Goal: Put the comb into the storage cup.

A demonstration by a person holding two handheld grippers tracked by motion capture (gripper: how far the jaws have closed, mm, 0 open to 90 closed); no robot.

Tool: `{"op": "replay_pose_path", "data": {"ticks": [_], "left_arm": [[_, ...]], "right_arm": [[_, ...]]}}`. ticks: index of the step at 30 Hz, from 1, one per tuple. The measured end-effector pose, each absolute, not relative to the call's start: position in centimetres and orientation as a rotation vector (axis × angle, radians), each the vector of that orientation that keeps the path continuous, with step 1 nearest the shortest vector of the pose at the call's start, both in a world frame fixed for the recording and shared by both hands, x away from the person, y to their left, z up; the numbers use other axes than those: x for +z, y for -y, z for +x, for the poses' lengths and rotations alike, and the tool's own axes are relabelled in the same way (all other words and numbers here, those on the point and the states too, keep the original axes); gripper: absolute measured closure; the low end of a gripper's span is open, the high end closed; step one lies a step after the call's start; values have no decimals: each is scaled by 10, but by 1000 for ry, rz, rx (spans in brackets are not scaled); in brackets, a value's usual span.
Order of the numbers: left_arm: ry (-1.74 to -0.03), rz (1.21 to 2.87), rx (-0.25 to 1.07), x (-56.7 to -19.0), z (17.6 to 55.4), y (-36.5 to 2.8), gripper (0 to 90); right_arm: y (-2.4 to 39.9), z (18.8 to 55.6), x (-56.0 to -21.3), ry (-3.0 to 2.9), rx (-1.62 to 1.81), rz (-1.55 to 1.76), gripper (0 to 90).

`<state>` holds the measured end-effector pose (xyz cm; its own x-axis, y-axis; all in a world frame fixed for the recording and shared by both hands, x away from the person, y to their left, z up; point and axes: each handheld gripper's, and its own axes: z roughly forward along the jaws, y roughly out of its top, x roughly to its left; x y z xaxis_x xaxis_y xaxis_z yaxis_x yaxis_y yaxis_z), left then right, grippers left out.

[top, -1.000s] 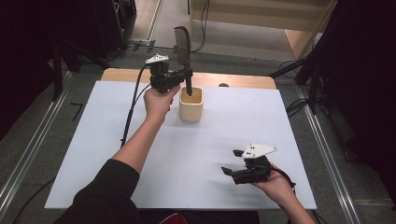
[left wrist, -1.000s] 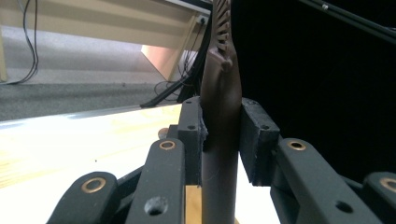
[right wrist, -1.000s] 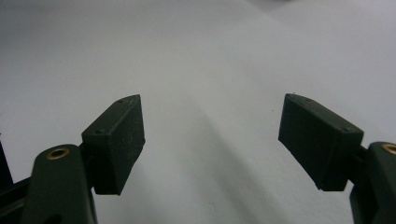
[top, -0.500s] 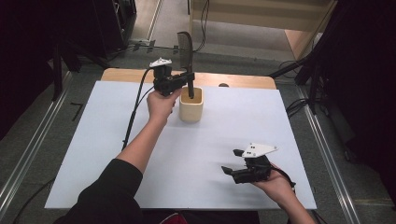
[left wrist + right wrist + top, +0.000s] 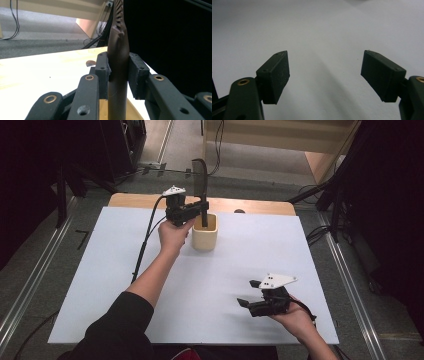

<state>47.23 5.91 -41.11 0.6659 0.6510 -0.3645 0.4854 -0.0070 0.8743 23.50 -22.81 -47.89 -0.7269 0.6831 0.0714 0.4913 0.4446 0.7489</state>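
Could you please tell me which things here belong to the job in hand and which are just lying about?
In the job:
comb, clamped upright in the left gripper
cup beneath it

Lying about:
right gripper, open, idle over the table

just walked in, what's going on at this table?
A person works two handheld grippers. The left gripper is shut on a dark comb, holding it upright with its lower end inside the beige cup at the table's far side. The right gripper is open with nothing between its jaws, low over the white table near the person.
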Motion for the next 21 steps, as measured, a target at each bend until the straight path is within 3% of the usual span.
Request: {"op": "replay_pose_path", "data": {"ticks": [21], "left_arm": [[-928,1683,154,-426,470,-60,736]], "right_arm": [[228,235,-479,-2455,1152,1024,212]]}}
